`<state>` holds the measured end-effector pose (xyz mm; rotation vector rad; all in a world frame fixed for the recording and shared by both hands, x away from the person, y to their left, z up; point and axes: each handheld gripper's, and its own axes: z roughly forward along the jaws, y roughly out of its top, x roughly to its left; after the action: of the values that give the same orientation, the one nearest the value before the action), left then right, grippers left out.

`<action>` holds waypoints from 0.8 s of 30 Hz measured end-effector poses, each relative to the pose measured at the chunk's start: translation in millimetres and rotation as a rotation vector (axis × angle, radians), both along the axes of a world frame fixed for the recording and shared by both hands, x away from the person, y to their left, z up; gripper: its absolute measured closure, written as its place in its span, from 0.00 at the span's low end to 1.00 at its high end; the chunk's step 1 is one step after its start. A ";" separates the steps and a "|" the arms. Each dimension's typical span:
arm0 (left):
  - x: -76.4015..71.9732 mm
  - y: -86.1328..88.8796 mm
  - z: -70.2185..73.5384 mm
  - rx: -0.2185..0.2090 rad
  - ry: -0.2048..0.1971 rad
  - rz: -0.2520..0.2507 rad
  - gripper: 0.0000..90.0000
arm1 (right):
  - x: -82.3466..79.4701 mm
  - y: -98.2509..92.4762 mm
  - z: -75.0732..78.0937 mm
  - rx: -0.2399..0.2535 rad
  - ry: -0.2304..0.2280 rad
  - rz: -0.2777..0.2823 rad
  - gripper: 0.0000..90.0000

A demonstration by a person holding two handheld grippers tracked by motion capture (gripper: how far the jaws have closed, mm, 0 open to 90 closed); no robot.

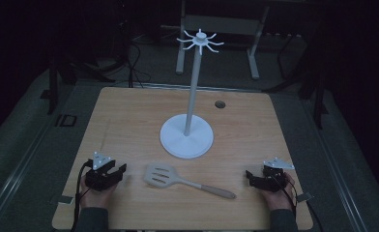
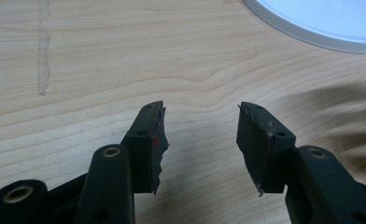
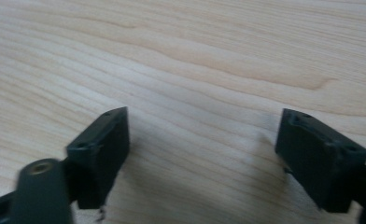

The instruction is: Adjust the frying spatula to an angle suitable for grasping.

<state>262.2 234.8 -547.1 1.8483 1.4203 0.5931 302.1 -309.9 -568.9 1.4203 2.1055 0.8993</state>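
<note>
High view shows your left gripper (image 1: 121, 168) and right gripper (image 1: 249, 174), fingers apart and empty, flanking the spatula (image 1: 185, 180) lying near the hook stand (image 1: 187, 136) on the worktop (image 1: 129, 116), ready to lift.

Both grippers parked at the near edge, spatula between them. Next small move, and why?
Probably bring the right gripper in toward the spatula's wooden handle end, which points its way. Both grippers are open and empty; the left gripper sits nearer the slotted head. The hook stand behind suggests hanging is the goal.
</note>
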 end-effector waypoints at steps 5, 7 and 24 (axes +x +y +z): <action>-0.5 0.0 0.7 0.001 -0.005 -0.001 0.57 | -3.2 0.5 1.2 0.005 -0.013 0.011 0.31; -0.5 0.1 1.2 0.005 -0.008 -0.001 0.57 | -5.4 1.6 2.9 -0.002 -0.025 0.017 0.37; -1.8 3.3 3.5 -0.001 -0.025 0.019 0.56 | -35.7 19.9 29.6 0.024 -0.144 0.108 0.97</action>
<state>260.4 238.1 -543.6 1.8226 1.4228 0.6226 266.4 -289.9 -539.2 1.2240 2.0858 1.0400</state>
